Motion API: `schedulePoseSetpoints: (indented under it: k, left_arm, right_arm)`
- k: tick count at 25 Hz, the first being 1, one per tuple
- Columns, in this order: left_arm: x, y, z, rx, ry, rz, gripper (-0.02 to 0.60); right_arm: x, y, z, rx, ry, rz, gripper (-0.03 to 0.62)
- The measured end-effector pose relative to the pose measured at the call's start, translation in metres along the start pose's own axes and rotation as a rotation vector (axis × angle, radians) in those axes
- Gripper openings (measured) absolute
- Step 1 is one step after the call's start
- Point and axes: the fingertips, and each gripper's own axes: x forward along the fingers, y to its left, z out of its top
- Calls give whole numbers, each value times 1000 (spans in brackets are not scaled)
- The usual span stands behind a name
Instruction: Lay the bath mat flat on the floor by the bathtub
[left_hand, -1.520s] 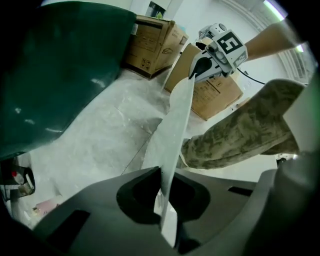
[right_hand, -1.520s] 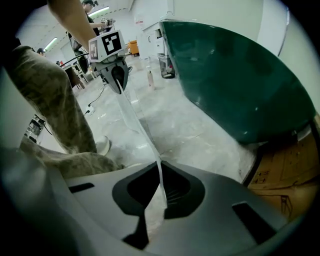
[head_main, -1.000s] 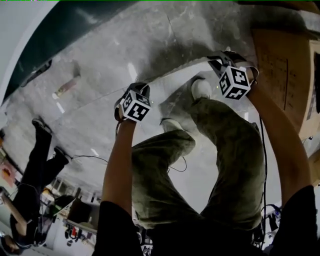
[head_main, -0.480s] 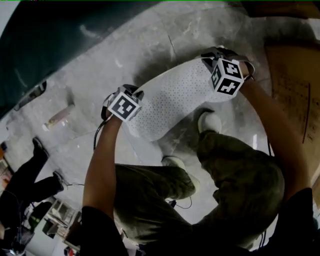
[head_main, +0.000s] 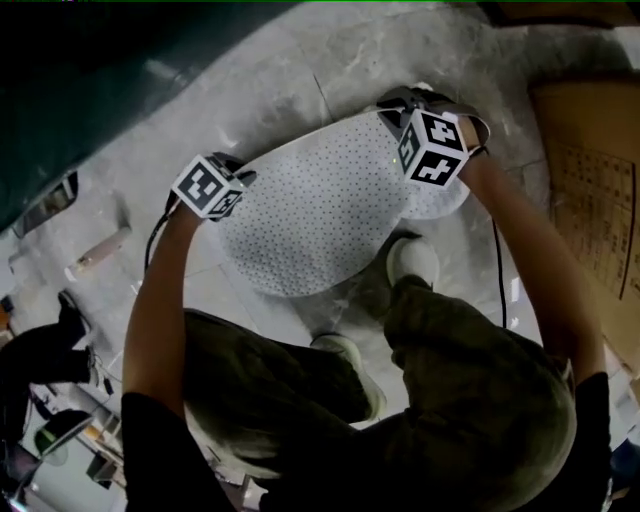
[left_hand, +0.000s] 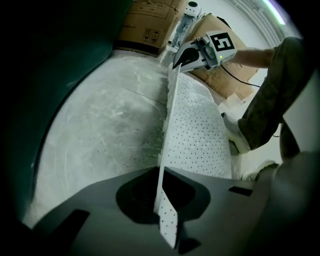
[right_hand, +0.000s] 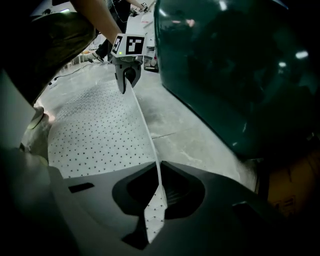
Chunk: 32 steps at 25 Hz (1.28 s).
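The white bath mat with small dark dots hangs stretched between my two grippers, just above the grey floor beside the dark green bathtub. My left gripper is shut on the mat's left edge, and that edge runs through its jaws as a thin strip. My right gripper is shut on the far right edge. Each gripper shows in the other's view, the right gripper and the left gripper, with the taut top edge between them. The mat's lower part sags toward the person's shoes.
The person's white shoes stand right behind the mat. Cardboard boxes line the right side. A small tube lies on the floor at the left. Another person's dark legs are at the far left.
The mat has come into view and spread wider. My grippers have moved apart, the left one going left and farther out, and the view has swung toward the tub.
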Motion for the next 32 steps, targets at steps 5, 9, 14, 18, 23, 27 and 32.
schedulePoseSetpoints:
  k: [5,9,14,18,23,27,32]
  left_arm:
    - [-7,14,21,40,-48,96,28]
    - [-30,36,43,20,-137,210,26]
    - [-35,58,65,7,-141,278,28]
    - [-24,67,63,-16,-127,287,27]
    - [-23,84,62,-5,-122,346,28]
    - [-26,100,63,2,-119,388,45]
    - [-32,119,55,-4,-107,430,52]
  right_arm:
    - [3,-25,-7,23,17,-31,28]
    - [8,-51,-14,38,29,-73,28]
    - [10,-69,-26,67,43,-94,29]
    - [15,-73,-22,25,52,-91,29]
    - [34,-81,-23,19,49,-73,29]
    - [44,-87,-22,24,38,-78,29]
    - [56,-97,-23,15,61,-72,29]
